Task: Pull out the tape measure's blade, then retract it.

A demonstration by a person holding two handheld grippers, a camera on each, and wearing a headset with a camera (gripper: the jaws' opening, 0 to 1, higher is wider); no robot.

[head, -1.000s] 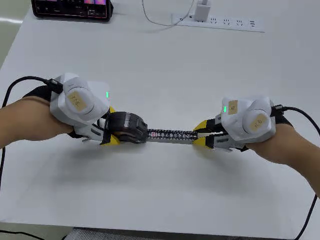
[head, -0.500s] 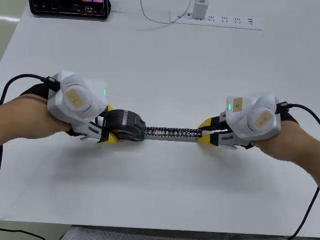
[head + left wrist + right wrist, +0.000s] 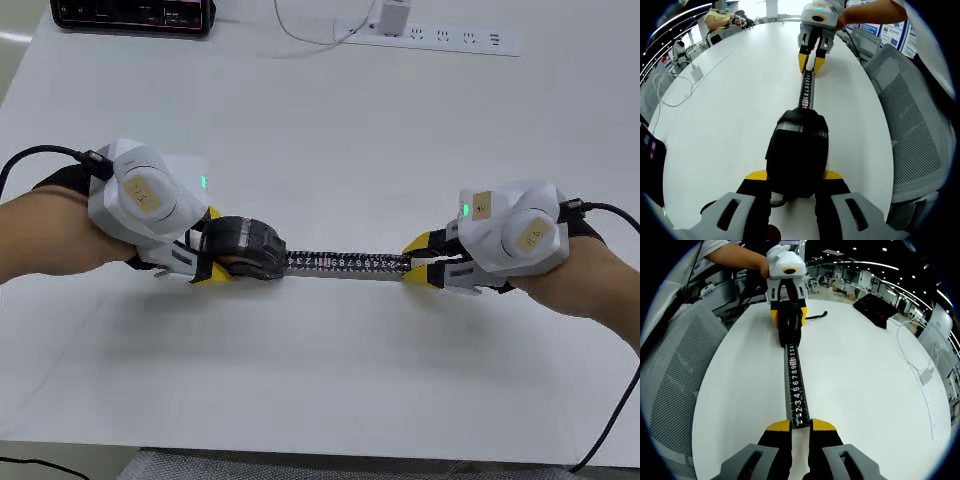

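Note:
The black tape measure case (image 3: pixel 243 248) rests low over the white table, held by my left gripper (image 3: pixel 212 257), whose yellow-tipped jaws are shut on the case (image 3: pixel 797 150). Its dark numbered blade (image 3: pixel 345 263) runs straight out to the right. My right gripper (image 3: pixel 420 262) is shut on the blade's end (image 3: pixel 798 421). In the right gripper view the blade (image 3: pixel 794 385) stretches away to the case (image 3: pixel 789 322). The left gripper view shows the right gripper (image 3: pixel 811 62) at the blade's far end.
A white power strip (image 3: pixel 430 36) with a plugged charger and cable lies at the table's far edge. A dark tablet-like device (image 3: pixel 130 14) sits at the far left corner. Black cables trail from both grippers. A mesh chair (image 3: pixel 912 120) stands beside the table.
The right gripper has moved rightward with the blade's end, so more of the blade is out of the case. The left gripper and case shifted slightly left.

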